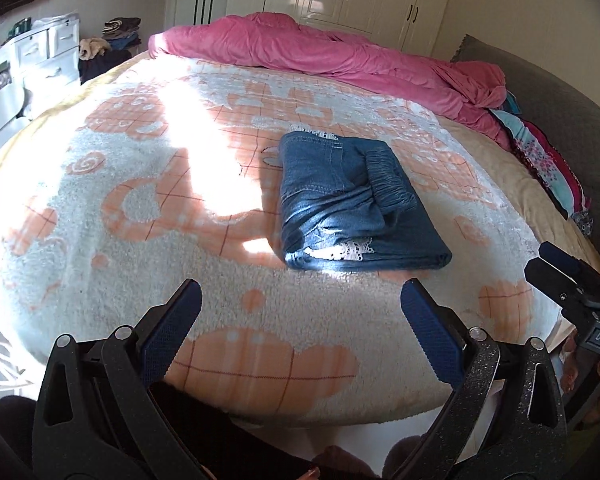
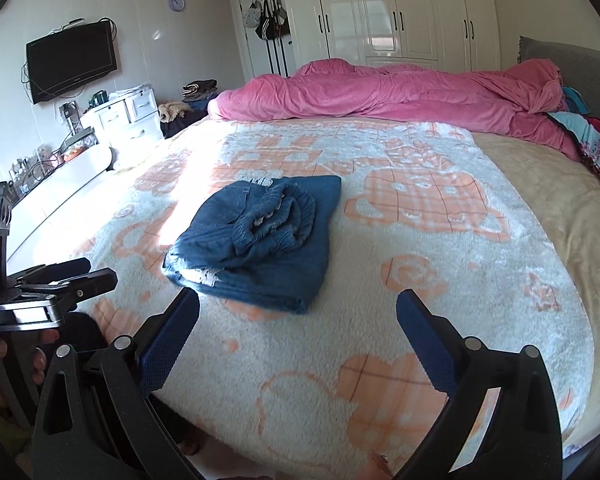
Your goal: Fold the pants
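Blue denim pants (image 1: 350,204) lie folded into a compact bundle on the white-and-orange fleece blanket (image 1: 140,216), with the elastic waistband on top and white lace trim at the near edge. In the right wrist view the pants (image 2: 256,240) sit ahead and to the left. My left gripper (image 1: 300,304) hovers open over the blanket, short of the bundle, with nothing between its blue pads. My right gripper (image 2: 298,312) is open too, just in front of the bundle's near edge. Each gripper shows at the edge of the other's view.
A pink duvet (image 1: 320,52) is heaped along the far side of the bed. Patterned pillows (image 1: 548,160) lie at the right by a grey headboard (image 2: 572,60). White drawers (image 2: 128,120), a wall TV (image 2: 72,60) and wardrobes (image 2: 400,12) stand beyond the bed.
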Available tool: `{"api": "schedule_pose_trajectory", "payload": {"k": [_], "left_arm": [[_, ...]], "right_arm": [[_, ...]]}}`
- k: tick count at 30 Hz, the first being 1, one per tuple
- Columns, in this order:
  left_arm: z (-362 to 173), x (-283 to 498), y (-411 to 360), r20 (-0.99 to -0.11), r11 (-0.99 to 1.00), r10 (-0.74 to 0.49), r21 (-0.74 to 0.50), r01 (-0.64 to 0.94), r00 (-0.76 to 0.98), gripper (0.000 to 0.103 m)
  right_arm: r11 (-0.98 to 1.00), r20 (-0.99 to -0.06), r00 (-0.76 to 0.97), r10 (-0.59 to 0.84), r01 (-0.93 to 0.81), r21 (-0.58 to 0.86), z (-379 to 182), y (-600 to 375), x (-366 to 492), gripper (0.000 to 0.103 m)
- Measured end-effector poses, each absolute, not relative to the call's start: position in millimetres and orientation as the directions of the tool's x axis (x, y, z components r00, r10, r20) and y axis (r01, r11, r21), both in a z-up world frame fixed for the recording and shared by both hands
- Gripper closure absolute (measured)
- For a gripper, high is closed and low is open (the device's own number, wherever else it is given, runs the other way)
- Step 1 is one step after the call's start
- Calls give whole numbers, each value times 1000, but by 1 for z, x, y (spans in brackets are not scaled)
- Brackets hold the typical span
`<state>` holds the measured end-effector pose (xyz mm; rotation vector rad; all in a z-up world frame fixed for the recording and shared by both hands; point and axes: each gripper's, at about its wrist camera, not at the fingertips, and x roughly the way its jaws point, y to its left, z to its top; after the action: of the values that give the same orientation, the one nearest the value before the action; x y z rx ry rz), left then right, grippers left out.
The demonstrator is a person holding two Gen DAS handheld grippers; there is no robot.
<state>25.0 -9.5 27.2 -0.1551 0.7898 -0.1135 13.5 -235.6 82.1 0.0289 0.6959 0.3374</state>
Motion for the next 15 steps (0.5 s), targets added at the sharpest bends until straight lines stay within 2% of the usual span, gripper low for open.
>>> {"api": "schedule_pose_trajectory", "payload": {"k": [15], "left_arm": [[5, 18, -4, -731, 982, -151, -191, 14, 665, 9]], "right_arm": [[950, -665, 687, 292, -287, 120, 58, -224, 2, 5]]}}
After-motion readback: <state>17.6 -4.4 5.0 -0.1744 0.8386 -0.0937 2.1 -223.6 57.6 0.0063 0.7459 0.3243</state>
